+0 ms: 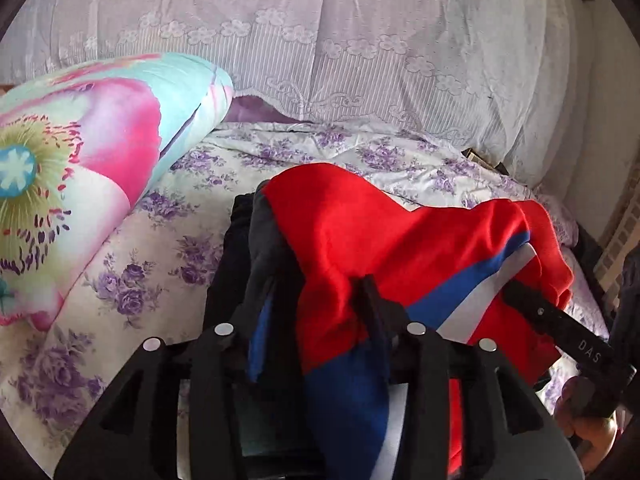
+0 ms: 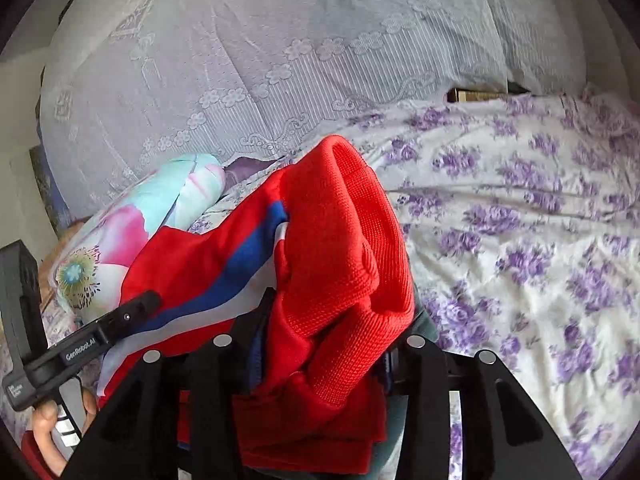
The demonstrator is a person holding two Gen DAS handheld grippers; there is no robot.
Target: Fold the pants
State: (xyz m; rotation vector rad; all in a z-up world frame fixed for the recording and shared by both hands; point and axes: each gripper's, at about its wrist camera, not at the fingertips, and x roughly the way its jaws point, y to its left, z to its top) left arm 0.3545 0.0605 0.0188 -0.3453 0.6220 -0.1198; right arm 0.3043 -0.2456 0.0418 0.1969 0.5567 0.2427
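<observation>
Both tools grip the red pants [image 1: 360, 232] — left tool [image 1: 320, 320], right tool [image 2: 320, 320] — cloth hiding their fingertips; flowered pillow [image 1: 80, 160] left, bed [image 2: 520, 240] beyond.

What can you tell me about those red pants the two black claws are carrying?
The red pants look like knit sportswear with a blue and white stripe down the side. They hang bunched and draped, lifted above the flowered bedsheet. Folds of cloth lie between the fingers of the left gripper and the right gripper. Darker cloth shows along one edge; whether it is lining or another garment is unclear.
</observation>
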